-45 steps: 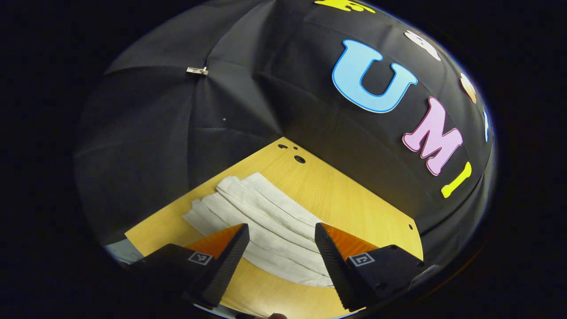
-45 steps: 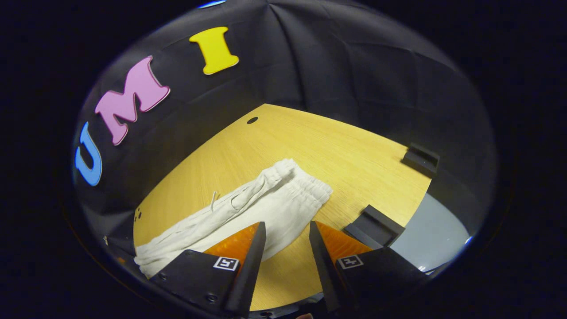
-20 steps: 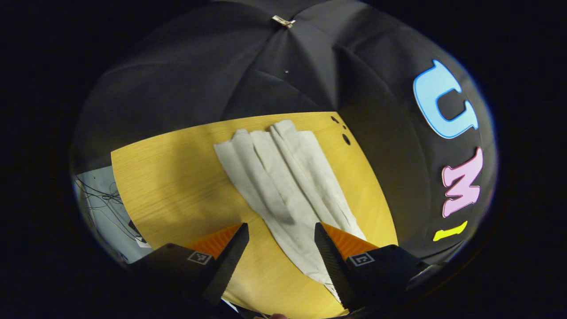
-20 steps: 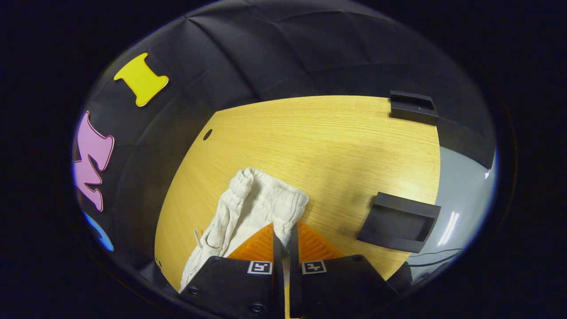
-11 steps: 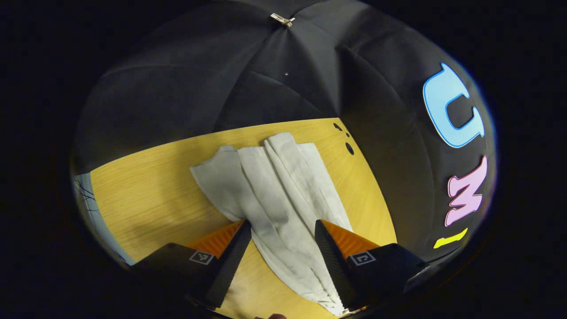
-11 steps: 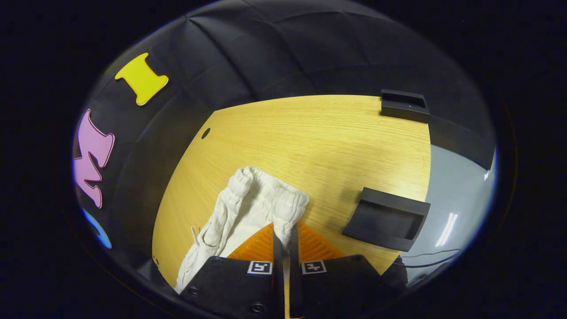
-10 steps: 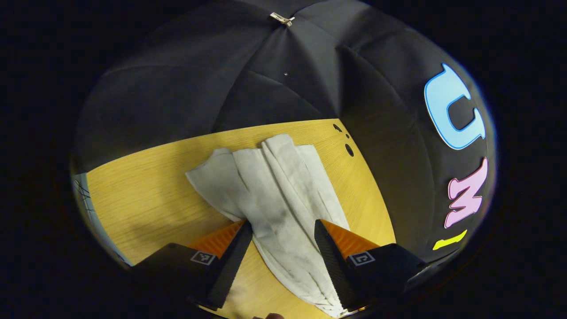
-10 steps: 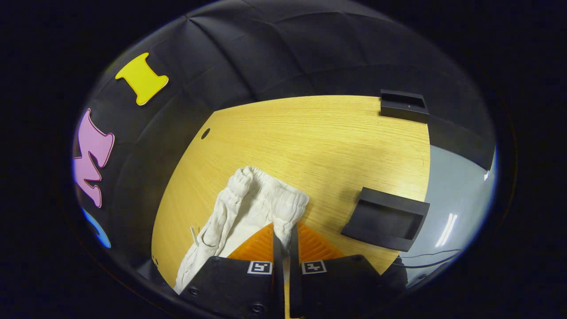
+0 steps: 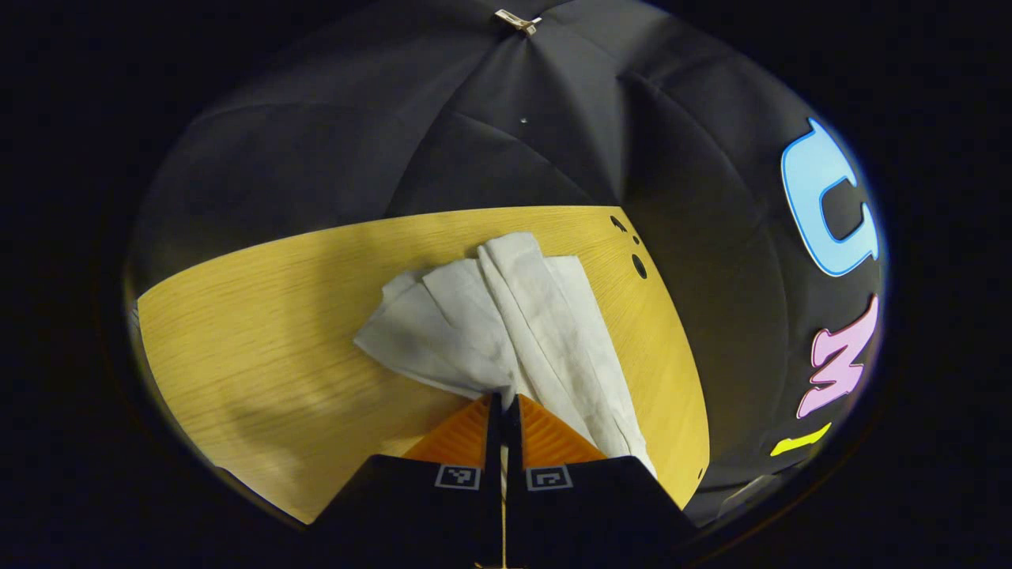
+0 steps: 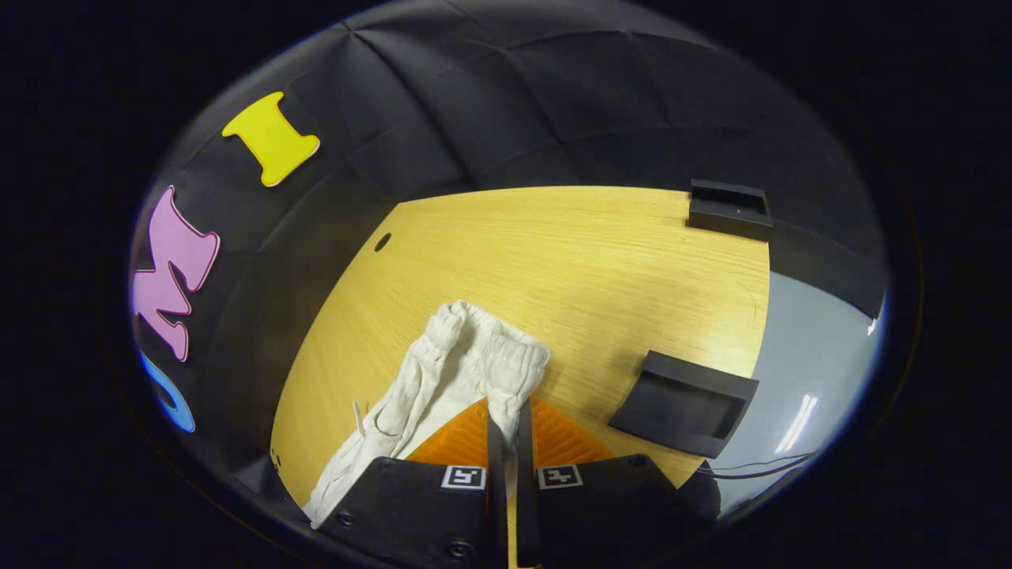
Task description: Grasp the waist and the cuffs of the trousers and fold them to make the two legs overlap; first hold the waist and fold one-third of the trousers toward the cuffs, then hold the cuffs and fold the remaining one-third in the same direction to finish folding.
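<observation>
The left tongs (image 9: pixel 503 399), wide open over the trouser legs (image 9: pixel 506 316) half a second ago, closed and now pinched the cloth near the cuffs. The nearer cuff, which lay flat toward 10 o'clock, was gathered inward and lifted a little off the surface (image 9: pixel 261 332). The right tongs (image 10: pixel 510 407), open two seconds ago, had closed on the waist (image 10: pixel 482 352).
</observation>
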